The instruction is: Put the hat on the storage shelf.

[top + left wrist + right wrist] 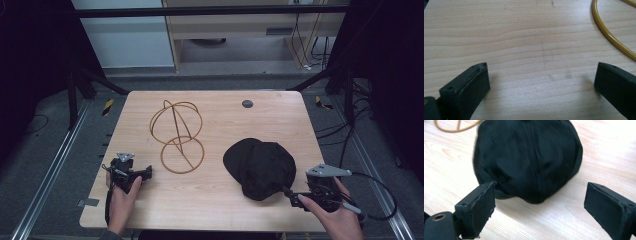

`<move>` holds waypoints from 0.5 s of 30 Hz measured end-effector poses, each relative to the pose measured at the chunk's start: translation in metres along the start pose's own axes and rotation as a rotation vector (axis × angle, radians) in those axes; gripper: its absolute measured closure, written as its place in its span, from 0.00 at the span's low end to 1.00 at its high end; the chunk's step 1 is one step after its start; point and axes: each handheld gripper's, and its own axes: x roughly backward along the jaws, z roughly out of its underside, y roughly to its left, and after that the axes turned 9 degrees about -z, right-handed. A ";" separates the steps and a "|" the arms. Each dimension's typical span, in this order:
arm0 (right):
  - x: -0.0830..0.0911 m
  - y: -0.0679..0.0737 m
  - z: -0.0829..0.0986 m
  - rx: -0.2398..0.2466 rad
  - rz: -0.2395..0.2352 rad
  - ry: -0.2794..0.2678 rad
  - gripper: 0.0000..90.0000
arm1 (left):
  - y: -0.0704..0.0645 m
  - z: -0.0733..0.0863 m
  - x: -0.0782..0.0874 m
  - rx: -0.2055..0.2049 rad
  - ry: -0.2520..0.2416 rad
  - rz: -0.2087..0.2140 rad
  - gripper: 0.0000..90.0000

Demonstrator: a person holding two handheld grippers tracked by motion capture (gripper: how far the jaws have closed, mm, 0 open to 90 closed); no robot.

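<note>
A black cap [260, 167] lies on the right half of the wooden table [215, 210]. My right gripper [293, 194] is at the cap's near right edge, jaws wide open. In the right gripper view the cap [529, 157] bulges just ahead, its near rim reaching a little between the tips of my right gripper [541, 185]. A gold wire stand [177, 135], made of rings, is at centre left. My left gripper [146, 173] rests low over bare wood near the stand's base ring [609, 35]; this left gripper [542, 67] is open with nothing between its jaws.
A small dark round disc [247, 104] lies near the table's far edge. Black frame legs and cables stand on the floor around the table. A hand holds each gripper at the near edge.
</note>
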 end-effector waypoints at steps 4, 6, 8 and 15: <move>0.001 0.007 -0.013 0.034 -0.001 0.018 0.10 | 0.000 0.000 0.000 0.002 -0.002 0.002 0.00; -0.002 0.009 -0.018 0.045 -0.008 0.026 0.09 | 0.000 0.000 0.000 0.000 -0.001 0.001 0.00; -0.005 0.010 -0.023 0.059 -0.013 0.031 0.08 | 0.000 0.001 0.000 0.002 -0.001 0.000 0.00; -0.013 0.011 -0.041 0.071 -0.013 0.035 0.07 | -0.001 0.001 0.001 0.006 0.000 -0.005 0.00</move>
